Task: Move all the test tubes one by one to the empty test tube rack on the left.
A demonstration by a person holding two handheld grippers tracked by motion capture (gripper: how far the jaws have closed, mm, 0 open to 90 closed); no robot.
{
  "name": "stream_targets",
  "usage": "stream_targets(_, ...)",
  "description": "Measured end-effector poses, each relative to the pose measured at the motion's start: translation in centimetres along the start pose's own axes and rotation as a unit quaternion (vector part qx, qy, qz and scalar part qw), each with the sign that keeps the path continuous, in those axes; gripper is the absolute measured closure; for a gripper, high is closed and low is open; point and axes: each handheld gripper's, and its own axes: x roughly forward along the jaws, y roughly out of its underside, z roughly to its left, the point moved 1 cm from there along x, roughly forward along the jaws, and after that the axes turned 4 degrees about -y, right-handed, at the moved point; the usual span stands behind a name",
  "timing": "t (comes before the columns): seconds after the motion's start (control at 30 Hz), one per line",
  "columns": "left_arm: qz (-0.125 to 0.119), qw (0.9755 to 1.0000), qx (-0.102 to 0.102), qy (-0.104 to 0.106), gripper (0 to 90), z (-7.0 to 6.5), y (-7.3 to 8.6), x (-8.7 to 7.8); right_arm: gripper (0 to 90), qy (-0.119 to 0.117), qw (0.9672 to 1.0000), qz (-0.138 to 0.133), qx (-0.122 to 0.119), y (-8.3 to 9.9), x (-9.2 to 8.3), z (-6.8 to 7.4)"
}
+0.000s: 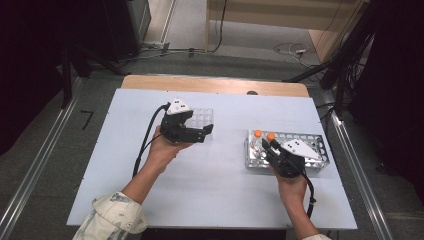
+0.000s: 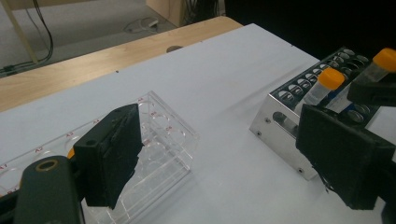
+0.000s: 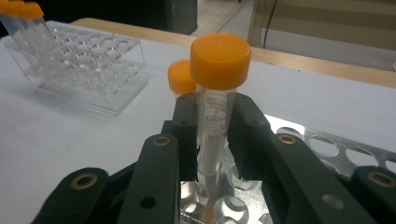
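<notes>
Standing upright in a hole near the left end of the metal rack (image 1: 320, 142), an orange-capped tube (image 3: 215, 112) is clamped by the right gripper (image 3: 214, 140), its two black pads pressed flat against the clear barrel just below the cap. A second orange-capped tube (image 3: 181, 78) is seen just behind it, in a neighbouring hole. The step in hand is judged to be the grasp itself, made before the tube is drawn out of the rack. A straight upward pull is called for next, so that the tube's foot is not caught on the rim of its hole, and then probably a carry leftward to the clear plastic rack (image 1: 202, 117) that lies well apart on the left of the worktop (image 1: 220, 200).

The left gripper (image 1: 207, 132) is held just beside the near edge of that clear rack with its jaws apart and nothing between them.

The tube is smooth, transparent and cylindrical, with faint raised lettering on its wall and a round, matt plastic cap. The metal rack is a bright, folded sheet punched with rows of round holes. The clear rack is a glossy, box-like block with rows of wells and small red labels. The worktop is covered by a plain, pale, matt sheet, with a wooden edge left bare at the far side.
</notes>
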Motion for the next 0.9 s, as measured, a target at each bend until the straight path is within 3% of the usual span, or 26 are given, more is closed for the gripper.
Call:
stream_targets(0.47,-0.001,1.0,0.0,-0.001,15.2,0.0,0.0,-0.1,71.2,-0.011,0.9995,-0.028,0.008,-1.5,-1.7,0.0)
stream_targets(0.9,-0.002,1.0,0.001,0.0,15.2,-0.2,0.0,-0.1,71.3,-0.034,0.9988,-0.034,0.0,-2.1,-2.5,1.1)
